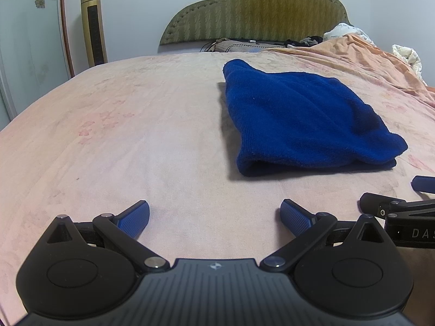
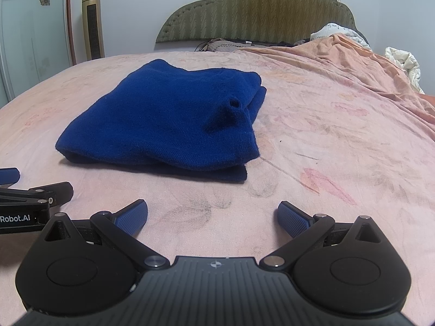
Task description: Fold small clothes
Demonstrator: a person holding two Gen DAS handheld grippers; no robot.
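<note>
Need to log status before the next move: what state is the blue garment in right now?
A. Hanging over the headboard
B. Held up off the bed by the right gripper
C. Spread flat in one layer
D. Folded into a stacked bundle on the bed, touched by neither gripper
D: the blue garment lies in doubled layers on the pink bedsheet, while the left gripper and right gripper are both open and short of it.
</note>
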